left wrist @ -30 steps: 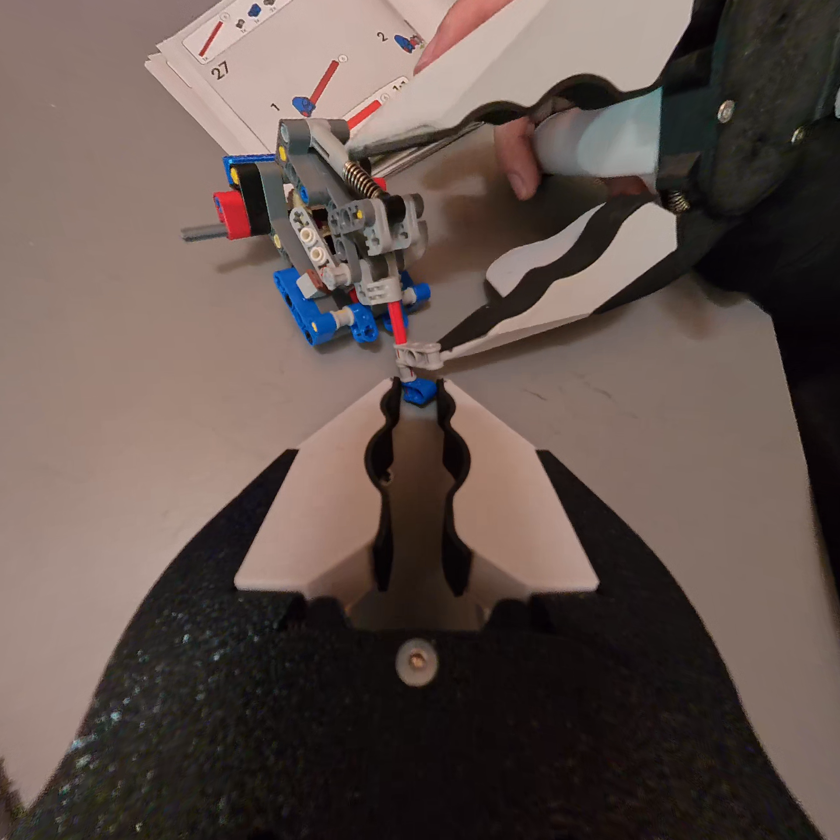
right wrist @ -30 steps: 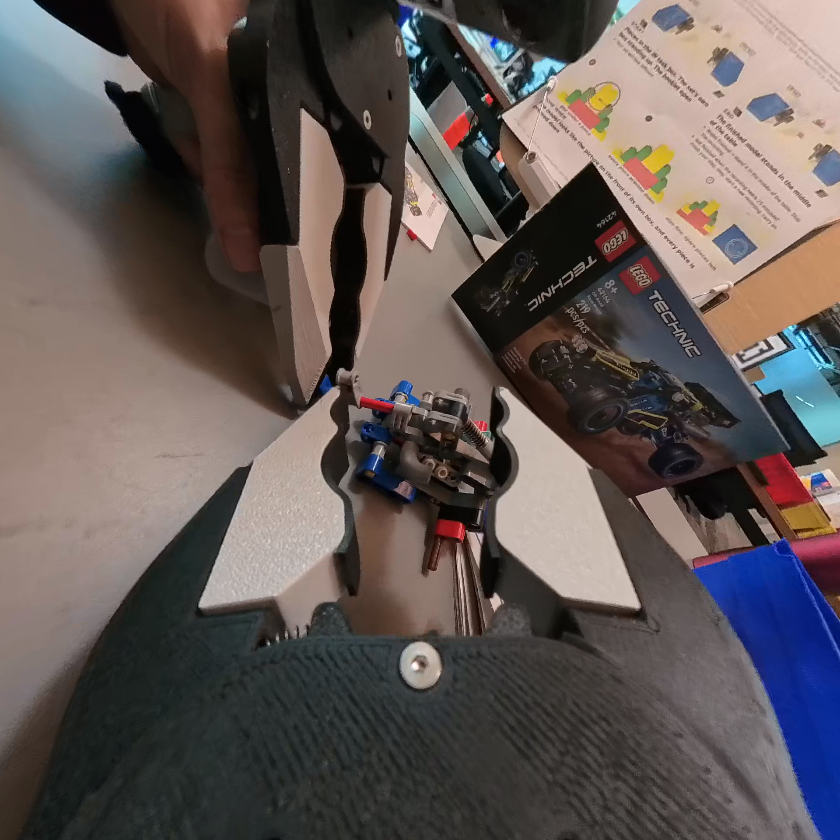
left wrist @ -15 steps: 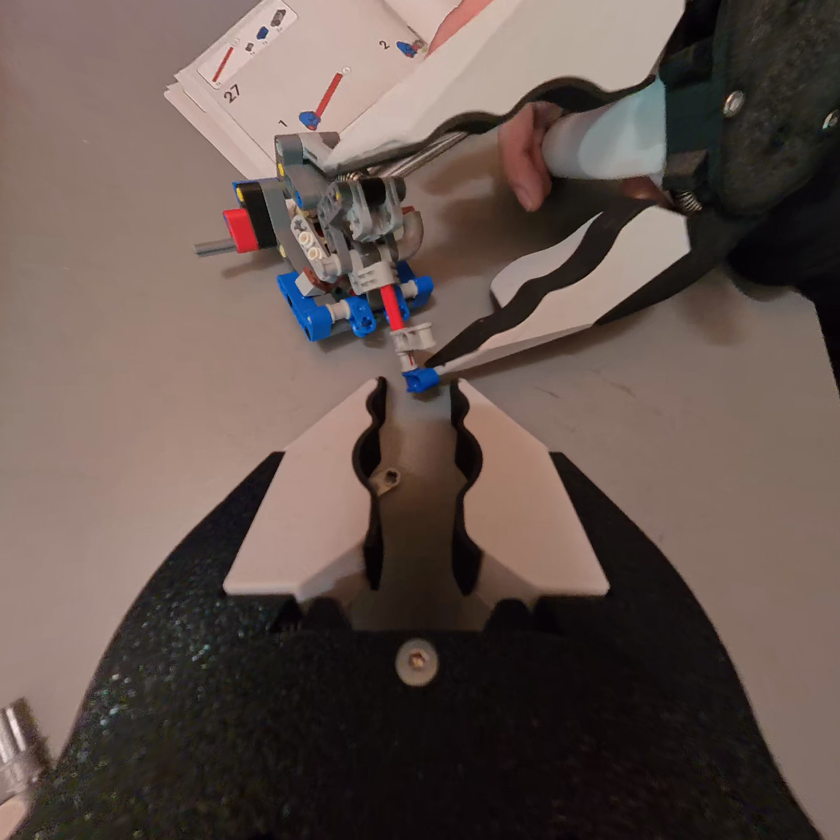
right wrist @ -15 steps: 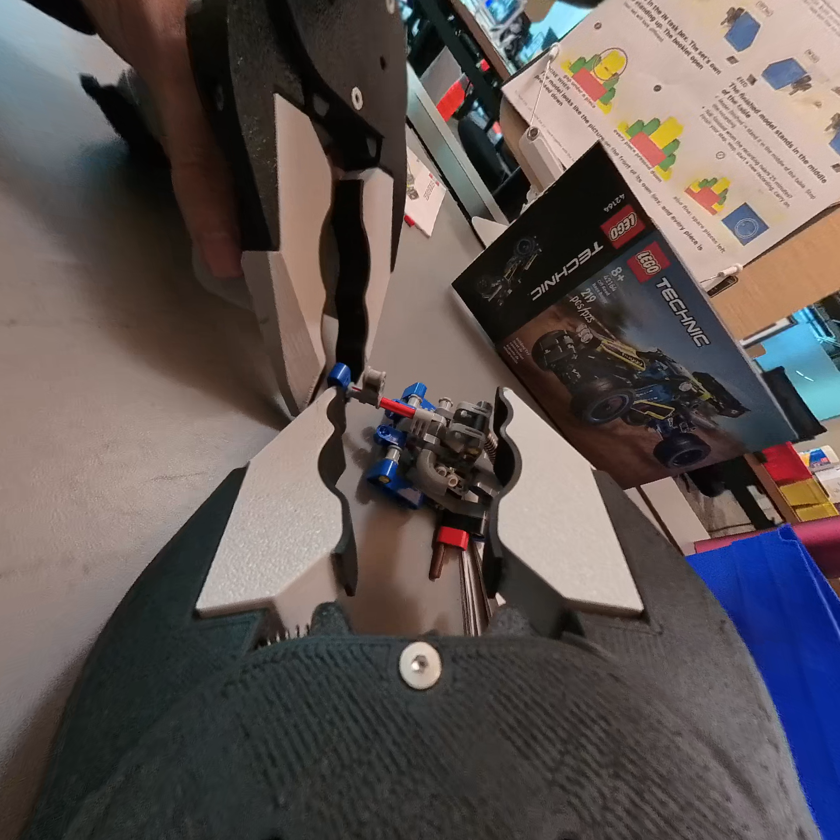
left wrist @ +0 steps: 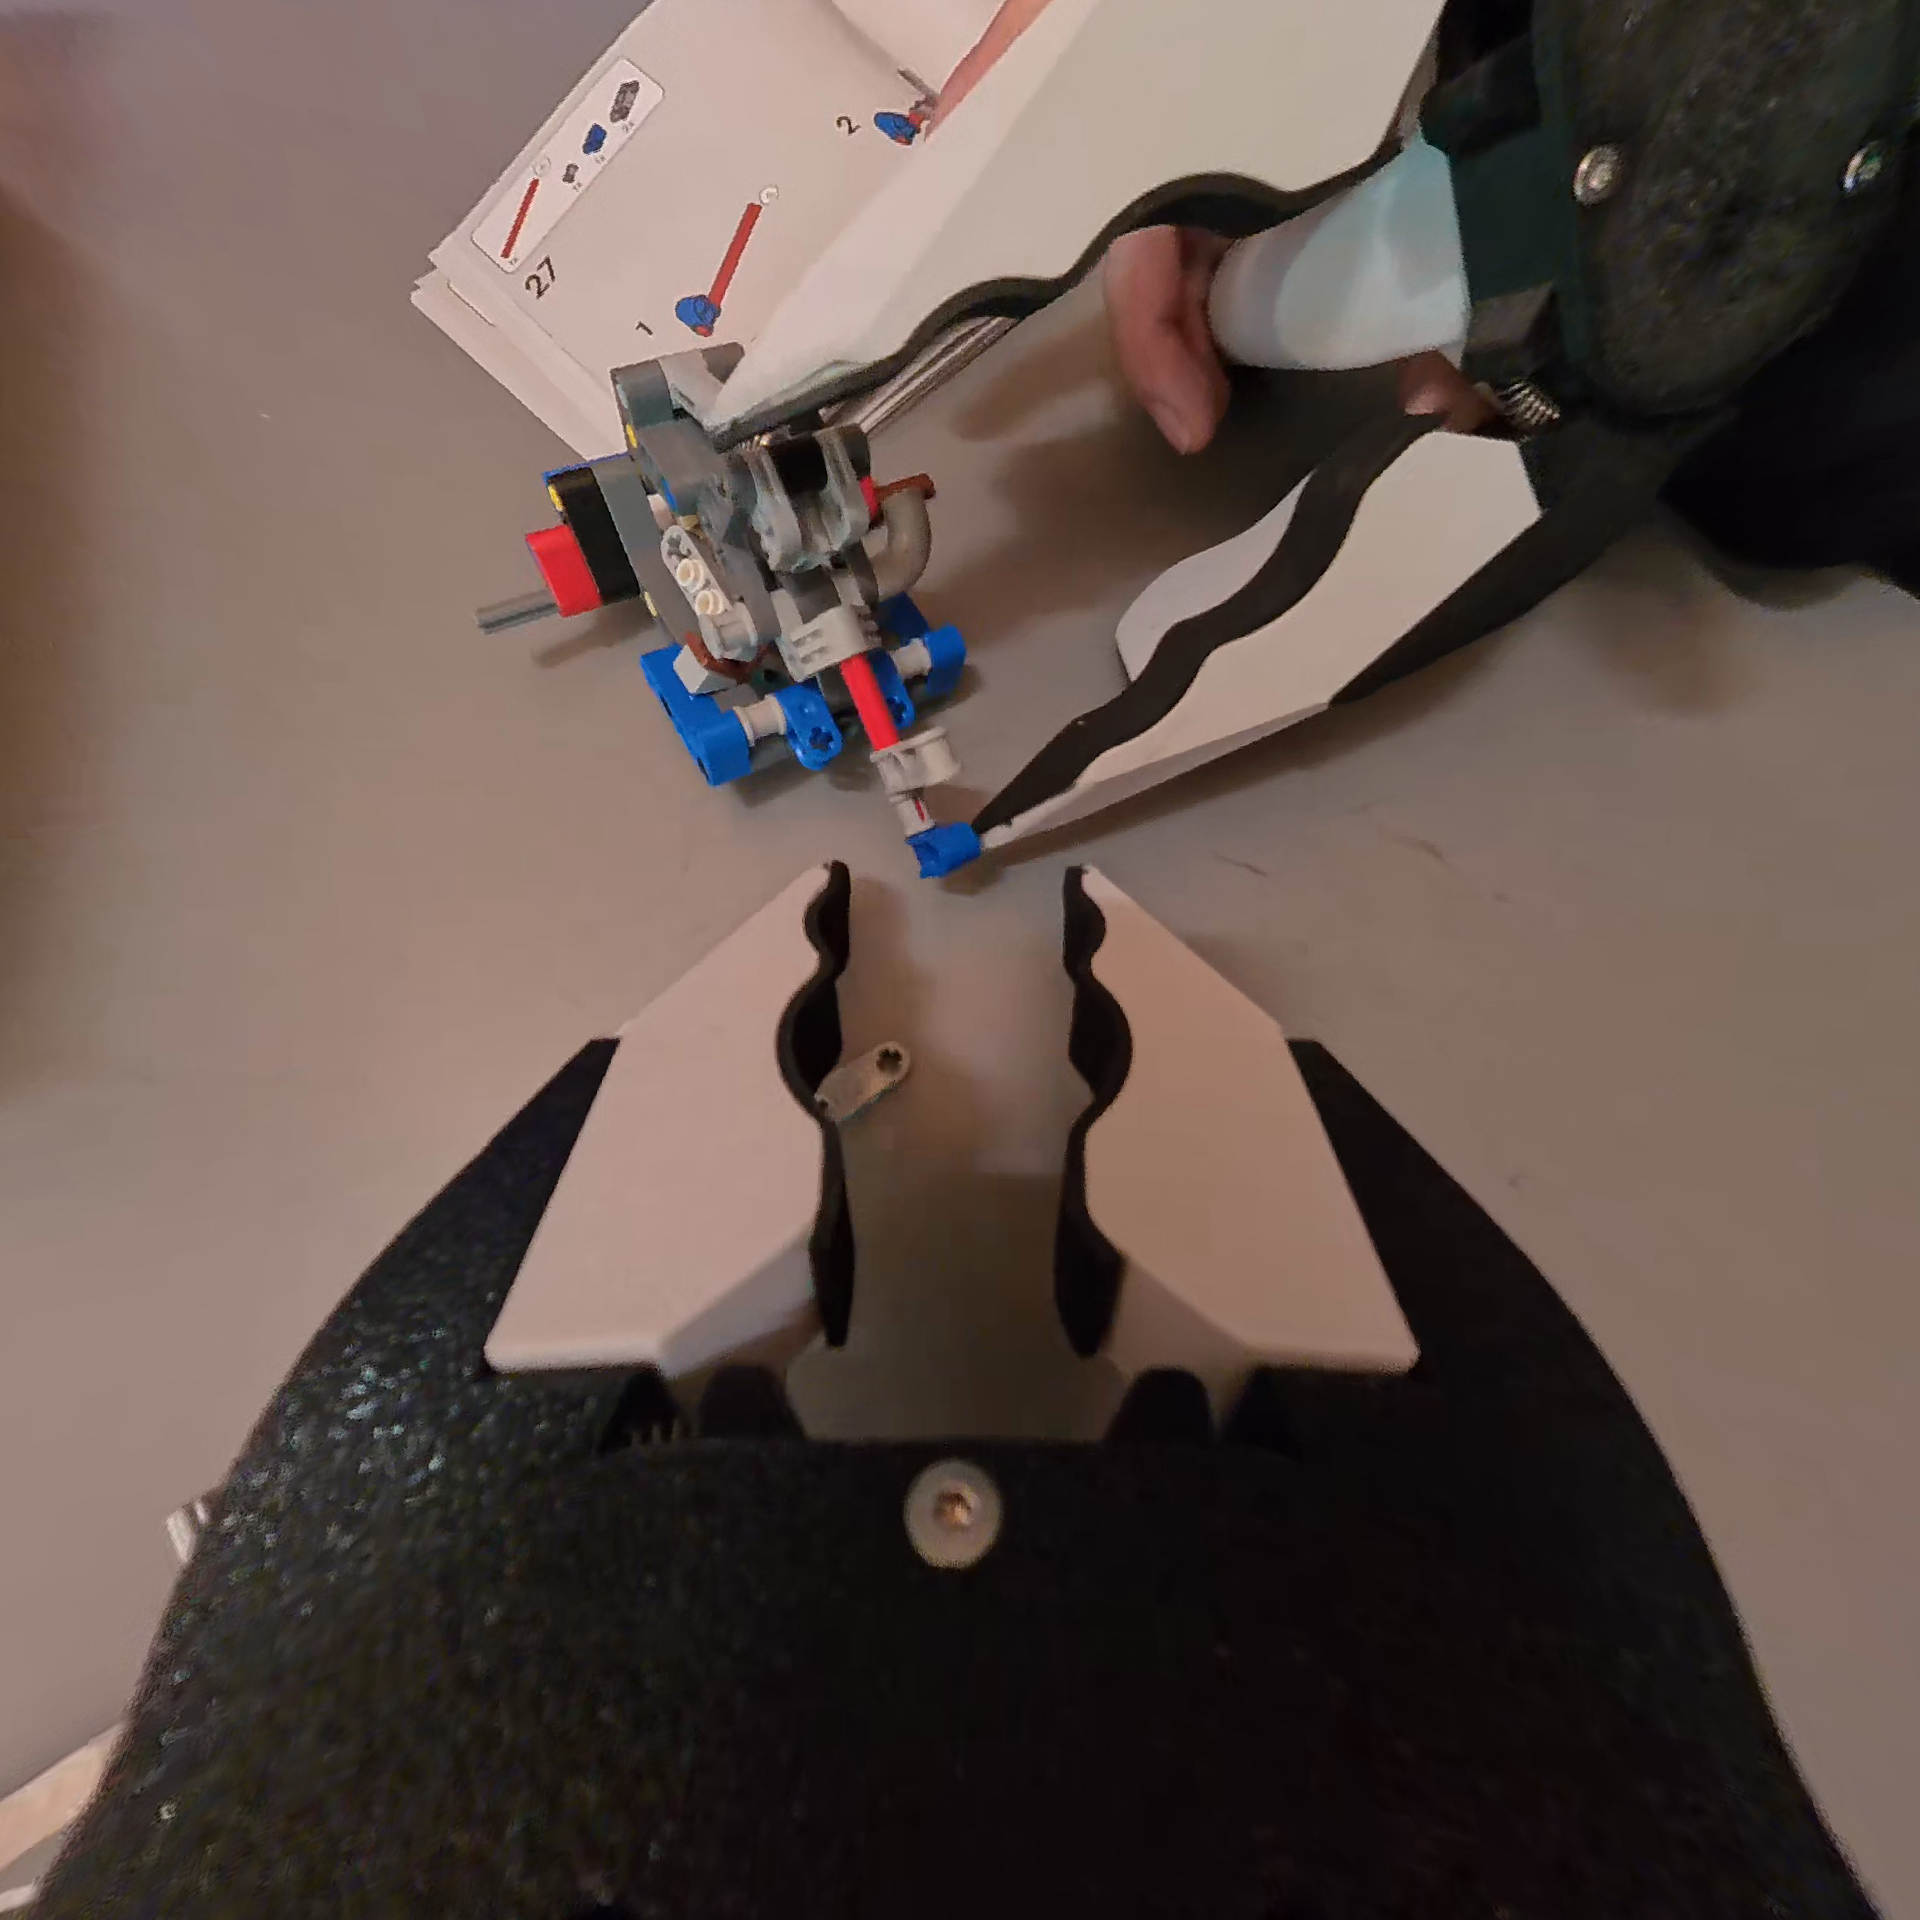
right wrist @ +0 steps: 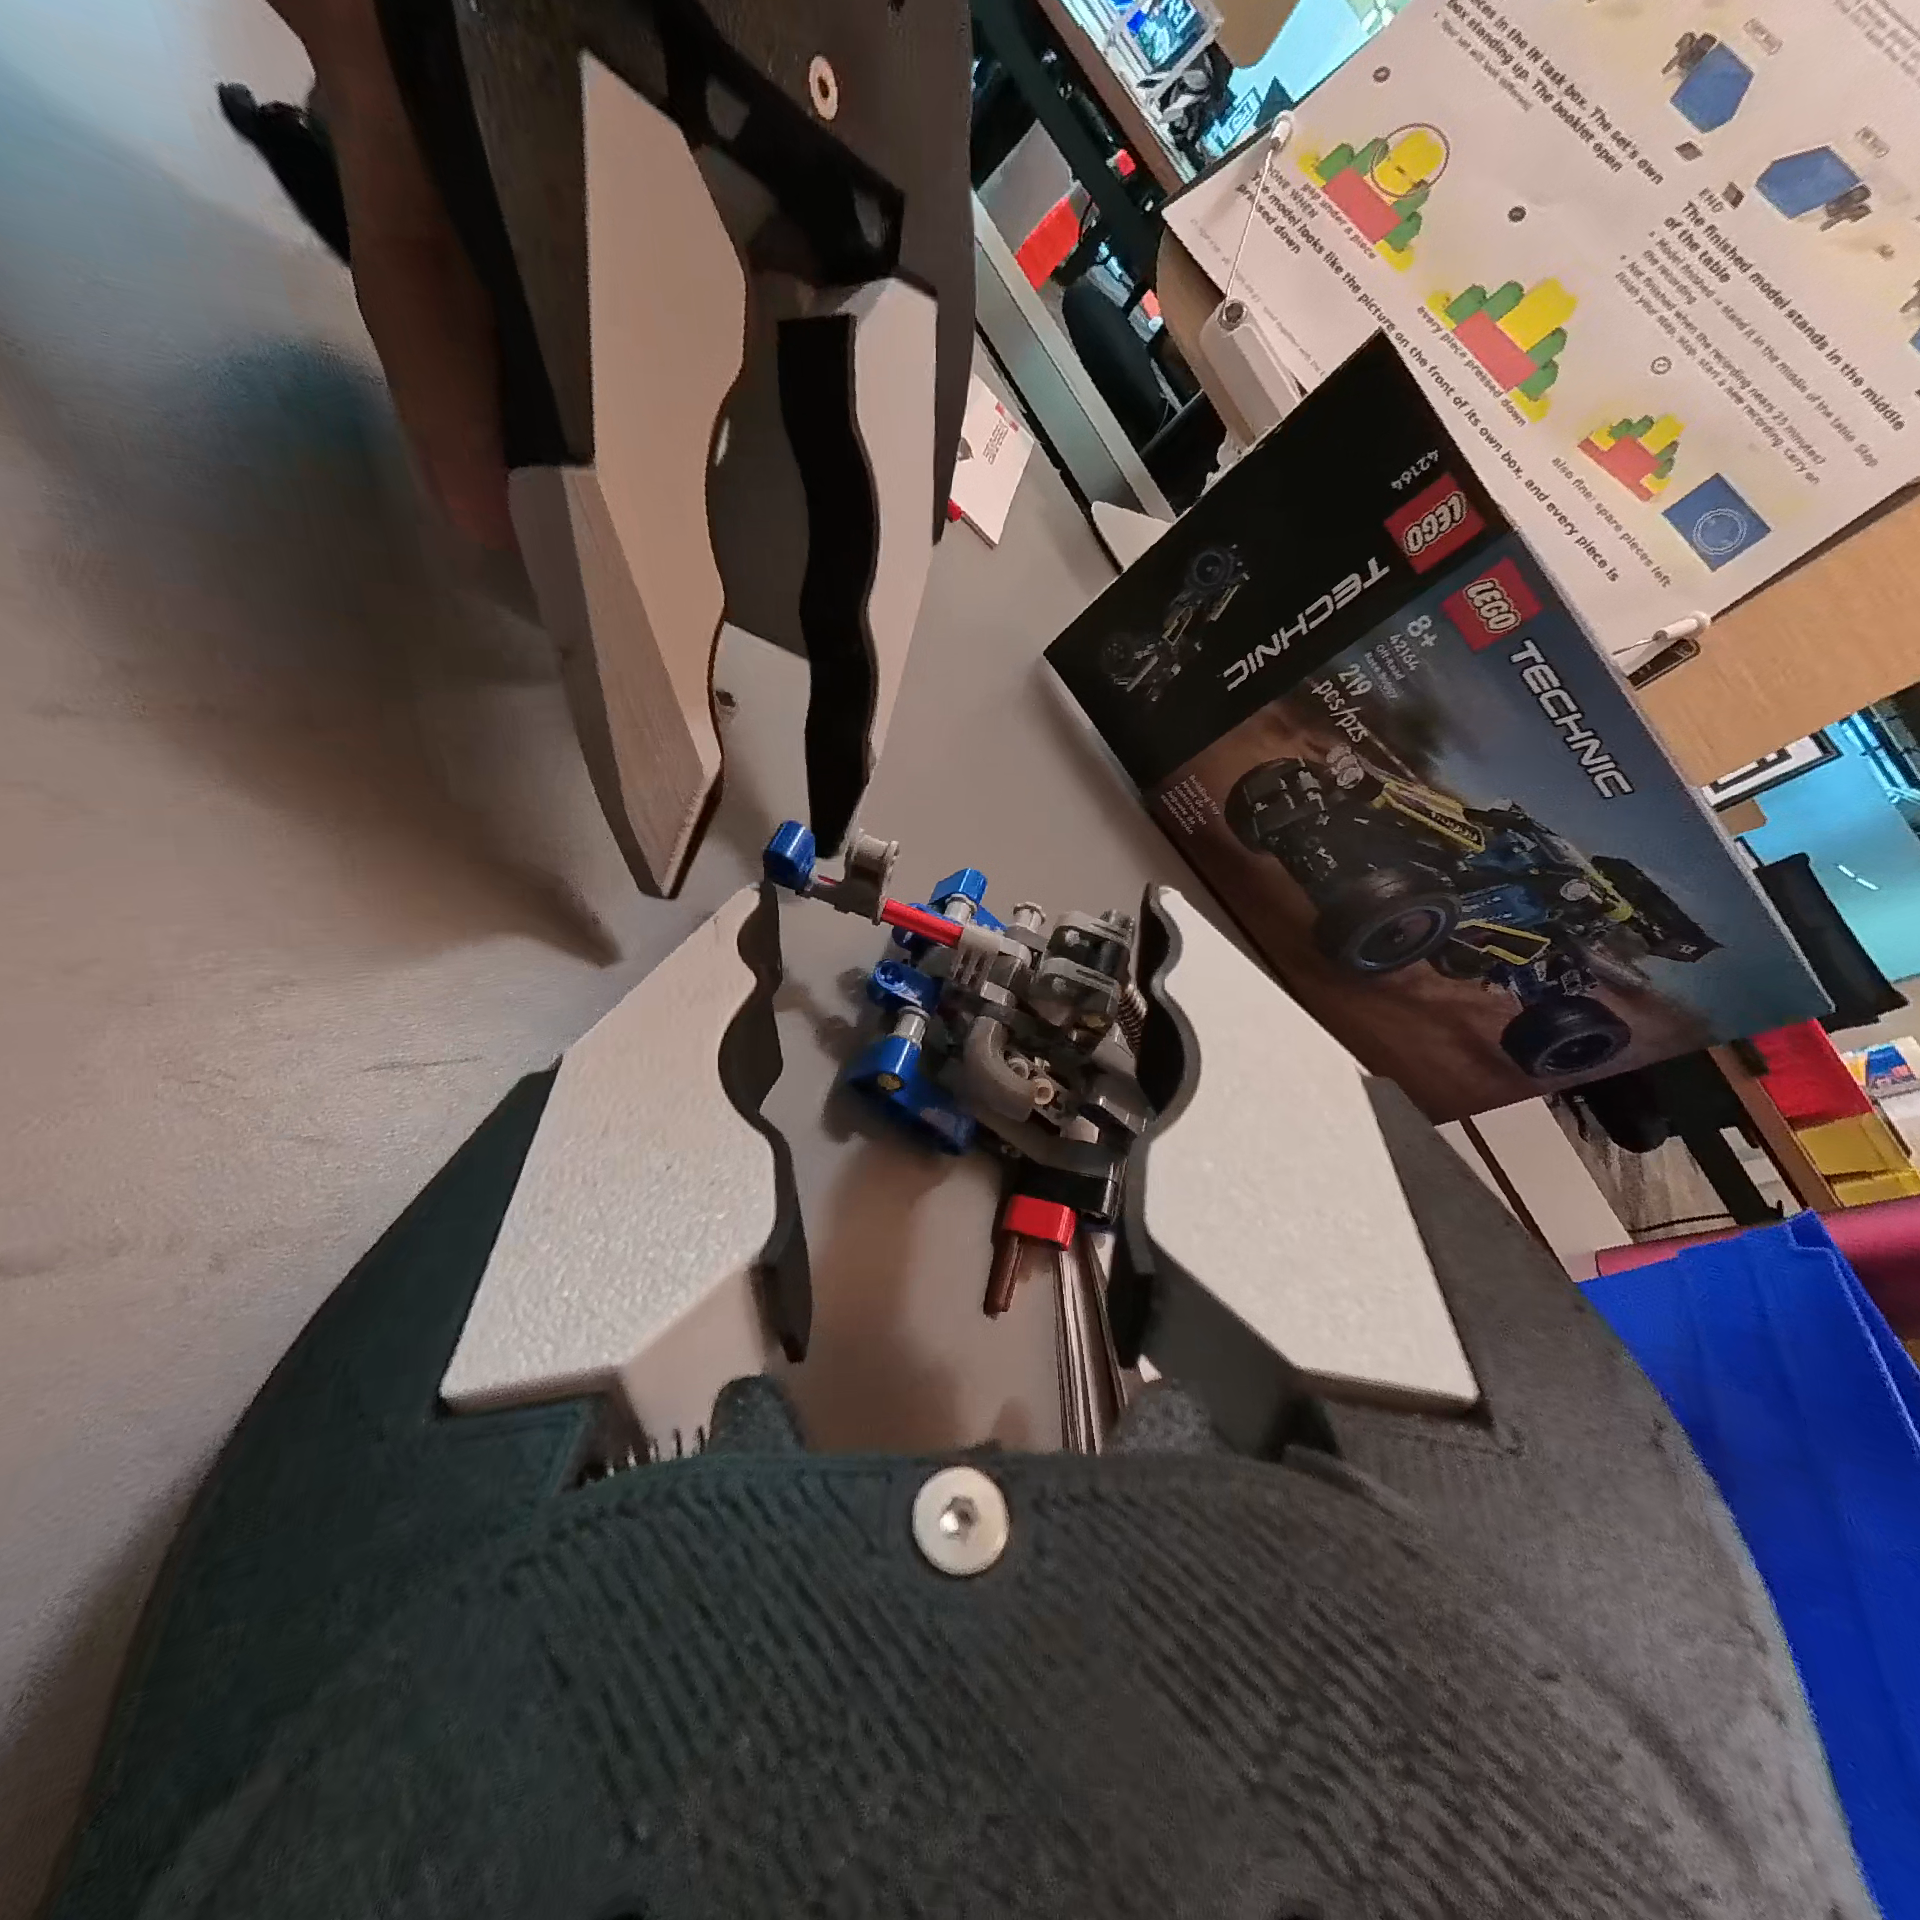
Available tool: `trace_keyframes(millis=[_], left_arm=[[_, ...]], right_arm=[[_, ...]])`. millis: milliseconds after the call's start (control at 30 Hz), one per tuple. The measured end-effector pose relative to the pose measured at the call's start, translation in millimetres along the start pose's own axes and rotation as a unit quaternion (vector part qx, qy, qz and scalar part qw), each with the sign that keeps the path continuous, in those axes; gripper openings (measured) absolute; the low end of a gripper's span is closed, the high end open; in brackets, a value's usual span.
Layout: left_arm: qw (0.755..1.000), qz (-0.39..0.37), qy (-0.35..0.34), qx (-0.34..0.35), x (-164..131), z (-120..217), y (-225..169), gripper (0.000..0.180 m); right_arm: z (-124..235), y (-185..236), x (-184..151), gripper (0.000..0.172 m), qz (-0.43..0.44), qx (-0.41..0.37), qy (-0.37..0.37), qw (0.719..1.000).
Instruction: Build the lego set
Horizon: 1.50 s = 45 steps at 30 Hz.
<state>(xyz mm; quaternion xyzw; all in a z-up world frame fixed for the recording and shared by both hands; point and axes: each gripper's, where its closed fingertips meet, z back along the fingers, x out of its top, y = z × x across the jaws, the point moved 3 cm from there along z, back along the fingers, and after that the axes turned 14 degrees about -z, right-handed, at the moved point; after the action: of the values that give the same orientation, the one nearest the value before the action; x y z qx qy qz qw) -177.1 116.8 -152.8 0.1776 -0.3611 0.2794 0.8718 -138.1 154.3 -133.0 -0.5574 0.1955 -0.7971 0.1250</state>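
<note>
On the grey table (left wrist: 312, 935), both grippers (left wrist: 951, 883) (right wrist: 956, 904) gape, gripping nothing.

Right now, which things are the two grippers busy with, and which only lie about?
Busy with: toy model, red rod, blue end cap.
Lying about: booklet, small grey piece, box, blue bin.

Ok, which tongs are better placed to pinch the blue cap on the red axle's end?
Left. The open left tongs face the blue cap, just ahead of their gap. The right tongs straddle the whole model, one fingertip merely touching the cap.
</note>
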Motion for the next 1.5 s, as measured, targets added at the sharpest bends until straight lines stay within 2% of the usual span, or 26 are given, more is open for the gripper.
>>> trace_keyframes(millis=[200, 333, 467, 600, 700, 767, 867, 967, 1033, 1100, 1133, 1167, 1233, 1333, 1400, 1433, 1500], left_arm=[[0.999, -0.047, 0.013, 0.020, 0, 35, 8, 0.040], [0.996, -0.078, 0.041, 0.005, -20, 55, 18, 0.037], [0.992, -0.116, 0.057, -0.010, -35, 48, 18, 0.026], [0.990, -0.132, 0.053, -0.027, -40, 34, 16, 0.024], [0.987, -0.150, 0.050, -0.030, -40, 27, 14, 0.000], [0.985, -0.161, 0.059, -0.025, -41, 27, 13, 0.000], [0.986, -0.152, 0.066, 0.010, -33, 34, 19, 0.000], [0.991, -0.106, 0.055, 0.055, -9, 48, 26, 0.000], [0.992, -0.094, 0.055, 0.059, 6, 55, 26, 0.000], [0.991, -0.098, 0.086, 0.030, 3, 56, 21, 0.000], [0.988, -0.114, 0.101, -0.006, -4, 53, 14, 0.000], [0.985, -0.132, 0.111, -0.012, -11, 49, 15, 0.000], [0.982, -0.157, 0.102, -0.006, -19, 41, 19, 0.011], [0.986, -0.141, 0.072, -0.056, -28, 30, 12, 0.016], [0.986, -0.126, 0.068, -0.082, -35, 23, 10, 0.015], [0.988, -0.125, 0.051, -0.081, -32, 22, 11, 0.006], [0.989, -0.122, 0.056, -0.067, -31, 24, 14, 0.004]], right_arm=[[2, 0, -1, 0.069, 0.001, 0.002, 0.000, 1.000], [7, -2, 0, 0.071, -0.010, 0.002, -0.010, 1.000], [13, -7, 2, 0.073, -0.022, -0.004, -0.022, 1.000], [14, -7, 2, 0.074, -0.020, -0.005, -0.024, 0.999], [16, -7, 2, 0.074, -0.016, -0.008, -0.025, 1.000], [18, -10, 3, 0.074, -0.018, -0.016, -0.031, 0.999], [23, -15, 9, 0.073, -0.013, -0.035, -0.048, 0.998], [31, -15, 22, 0.069, 0.010, -0.055, -0.080, 0.995], [32, -13, 29, 0.066, 0.036, -0.066, -0.087, 0.993], [29, -7, 29, 0.066, 0.063, -0.062, -0.078, 0.993], [28, -4, 28, 0.066, 0.070, -0.057, -0.074, 0.993], [27, -2, 27, 0.066, 0.071, -0.053, -0.071, 0.994], [29, -3, 27, 0.065, 0.069, -0.053, -0.075, 0.993], [33, -6, 29, 0.063, 0.054, -0.056, -0.089, 0.993], [34, -7, 30, 0.062, 0.051, -0.057, -0.095, 0.993], [35, -7, 30, 0.062, 0.052, -0.057, -0.095, 0.992], [34, -5, 30, 0.062, 0.057, -0.055, -0.095, 0.992]])
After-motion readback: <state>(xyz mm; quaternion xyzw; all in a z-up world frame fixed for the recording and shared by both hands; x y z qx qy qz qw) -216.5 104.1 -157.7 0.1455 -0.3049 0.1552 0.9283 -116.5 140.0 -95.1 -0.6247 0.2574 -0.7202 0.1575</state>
